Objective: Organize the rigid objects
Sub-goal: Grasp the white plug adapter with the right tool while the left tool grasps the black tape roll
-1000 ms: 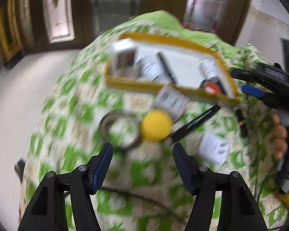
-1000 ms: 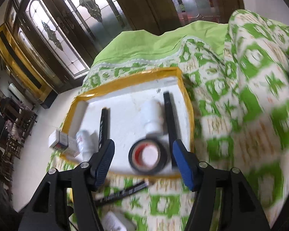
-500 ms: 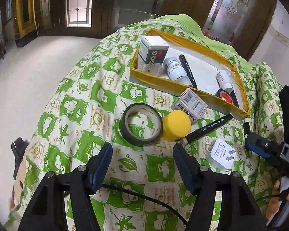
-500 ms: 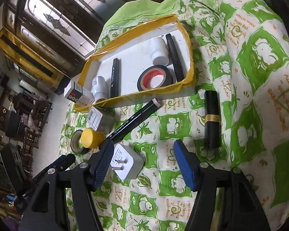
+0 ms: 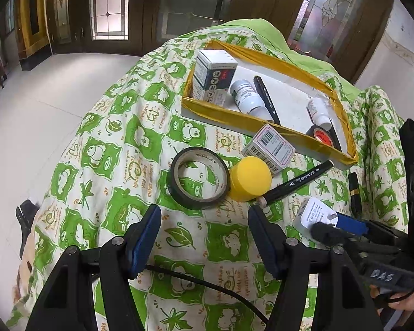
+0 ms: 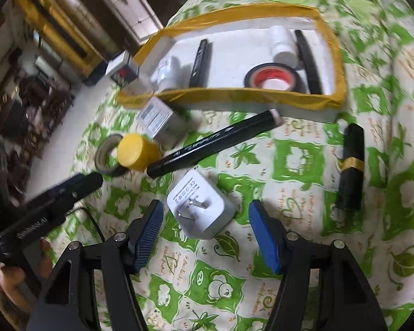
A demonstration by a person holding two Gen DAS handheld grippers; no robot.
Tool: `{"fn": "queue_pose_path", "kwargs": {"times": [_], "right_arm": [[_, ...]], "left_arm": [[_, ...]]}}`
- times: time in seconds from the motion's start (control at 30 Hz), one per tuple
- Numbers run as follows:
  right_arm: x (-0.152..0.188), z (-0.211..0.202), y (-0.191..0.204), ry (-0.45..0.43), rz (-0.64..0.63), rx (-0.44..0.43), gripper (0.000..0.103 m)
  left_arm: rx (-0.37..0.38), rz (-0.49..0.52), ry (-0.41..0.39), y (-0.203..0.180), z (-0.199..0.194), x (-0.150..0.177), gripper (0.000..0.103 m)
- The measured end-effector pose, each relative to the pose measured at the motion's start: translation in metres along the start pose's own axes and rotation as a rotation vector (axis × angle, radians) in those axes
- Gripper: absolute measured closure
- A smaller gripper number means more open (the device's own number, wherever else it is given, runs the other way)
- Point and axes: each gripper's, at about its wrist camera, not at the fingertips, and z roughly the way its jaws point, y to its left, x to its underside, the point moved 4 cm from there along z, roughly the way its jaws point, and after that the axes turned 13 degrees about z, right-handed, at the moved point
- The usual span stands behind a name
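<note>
Both tongs stand open and hold nothing. The right tongs (image 6: 205, 226) hover with their blue pads on either side of the white square plug adapter (image 6: 200, 204), which lies prongs-up on the green-and-white patterned cloth (image 6: 298, 165). The left tongs (image 5: 204, 237) sit just short of the black roll of tape (image 5: 198, 182) and the yellow cylindrical cap (image 5: 250, 179) touching it. A black marker pen (image 5: 296, 183) lies beside them, a black lipstick tube with a gold band (image 6: 350, 165) further right. Behind stands the yellow-edged white tray (image 5: 226, 111), holding boxes, bottles and tape.
</note>
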Motion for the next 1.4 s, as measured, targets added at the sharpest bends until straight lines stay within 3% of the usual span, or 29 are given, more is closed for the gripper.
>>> {"fn": "queue_pose_path", "kwargs": {"times": [0.17, 0.3, 0.43, 0.67, 0.93, 1.17, 1.4], "right_arm": [[0.002, 0.012, 0.008, 0.008, -0.077, 0.064, 0.040], [0.004, 0.014, 0.012, -0.002, -0.132, 0.104, 0.050], [0.006, 0.013, 0.018, -0.020, -0.185, 0.152, 0.054], [0.000, -0.002, 0.001, -0.022, -0.090, 0.155, 0.057], [0.001, -0.007, -0.004, -0.002, -0.040, 0.119, 0.057], [0.003, -0.009, -0.006, 0.003, -0.029, 0.114, 0.057], [0.003, -0.006, -0.004, 0.004, -0.037, 0.120, 0.057]], "left_arm": [[-0.005, 0.015, 0.008, -0.003, 0.003, 0.000, 0.035], [-0.006, 0.018, 0.004, -0.003, 0.002, -0.001, 0.035], [-0.010, 0.024, 0.009, -0.004, 0.003, 0.000, 0.035], [-0.025, 0.036, 0.012, -0.005, 0.007, -0.001, 0.035], [-0.183, 0.110, 0.023, -0.002, 0.025, -0.009, 0.034], [-0.223, 0.229, 0.032, -0.013, 0.046, -0.018, 0.034], [-0.222, 0.234, 0.048, -0.010, 0.051, -0.019, 0.041]]}}
